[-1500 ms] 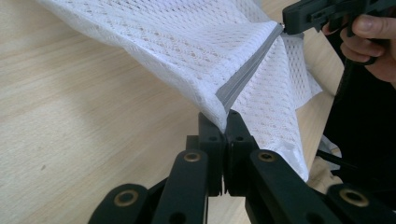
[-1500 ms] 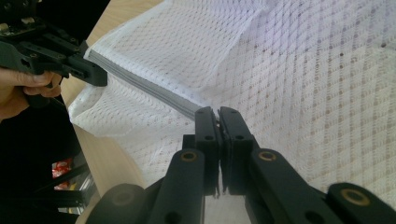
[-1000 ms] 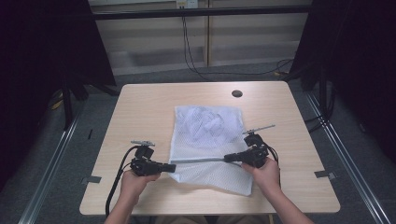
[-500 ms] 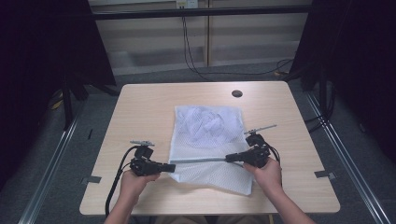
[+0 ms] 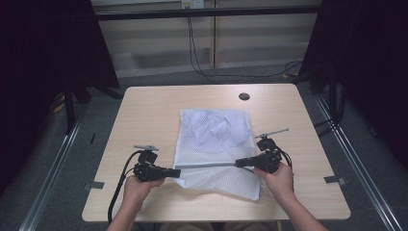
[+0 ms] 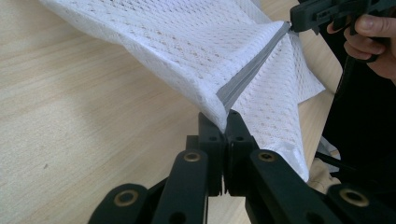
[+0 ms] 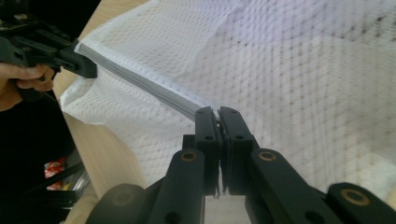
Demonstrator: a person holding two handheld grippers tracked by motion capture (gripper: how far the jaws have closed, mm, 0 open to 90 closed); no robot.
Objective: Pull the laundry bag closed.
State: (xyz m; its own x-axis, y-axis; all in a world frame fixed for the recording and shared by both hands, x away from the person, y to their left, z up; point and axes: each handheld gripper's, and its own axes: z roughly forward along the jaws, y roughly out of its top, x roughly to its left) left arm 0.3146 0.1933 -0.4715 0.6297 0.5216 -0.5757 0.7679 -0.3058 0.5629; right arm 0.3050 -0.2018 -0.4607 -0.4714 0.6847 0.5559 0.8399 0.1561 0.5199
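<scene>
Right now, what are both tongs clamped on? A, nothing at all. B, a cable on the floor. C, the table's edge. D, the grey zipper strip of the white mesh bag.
D: the left tongs and the right tongs are each shut on one end of the grey zipper strip of the white mesh bag, stretched taut between them.

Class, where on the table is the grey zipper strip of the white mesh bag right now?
In the high view, the grey zipper strip runs across the near part of the white mesh bag, stretched between the left tongs and right tongs.
</scene>
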